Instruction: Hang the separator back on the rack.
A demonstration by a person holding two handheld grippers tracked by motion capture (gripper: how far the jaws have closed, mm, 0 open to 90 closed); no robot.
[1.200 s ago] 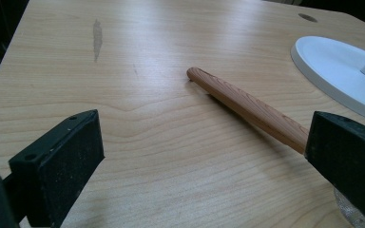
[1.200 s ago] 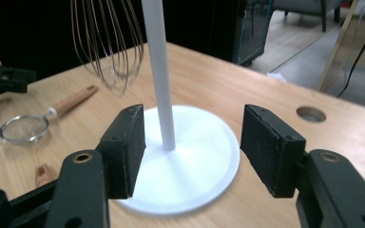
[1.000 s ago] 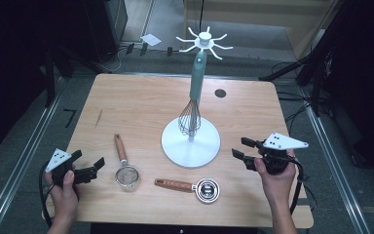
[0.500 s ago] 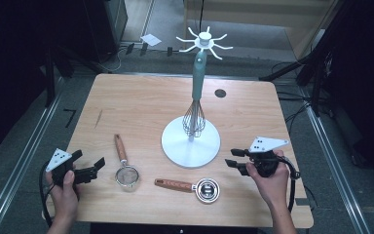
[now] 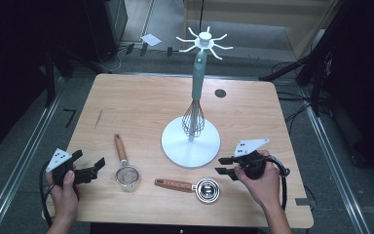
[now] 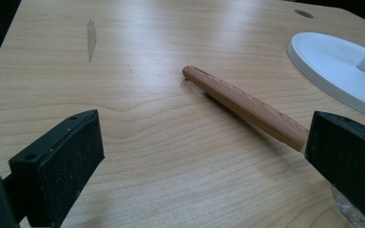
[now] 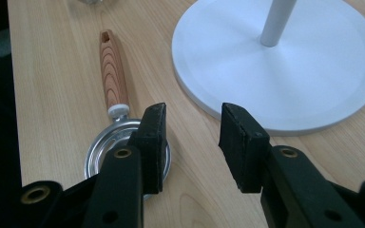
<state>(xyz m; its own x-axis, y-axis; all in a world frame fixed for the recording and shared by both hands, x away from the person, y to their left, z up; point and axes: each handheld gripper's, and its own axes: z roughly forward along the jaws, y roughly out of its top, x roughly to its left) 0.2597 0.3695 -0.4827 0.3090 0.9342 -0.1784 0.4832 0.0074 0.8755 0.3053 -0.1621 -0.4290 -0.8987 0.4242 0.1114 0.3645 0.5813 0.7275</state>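
Steel-bowled and wooden-handled, the measuring cup [image 5: 195, 186] lies just in front of the white stand [image 5: 175, 146]: light, stiff, slick at the bowl, so I'd take the handle. My right tongs [image 5: 223, 165], just narrowing, are empty beside it; my left tongs [image 5: 93, 168] gape wide.

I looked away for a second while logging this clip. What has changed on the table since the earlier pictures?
The right gripper has slid left and slightly down toward the measuring cup, and its jaws have just been closing, with nothing between them. The left gripper, the strainer, the whisk on its white stand and the cup all stayed put.
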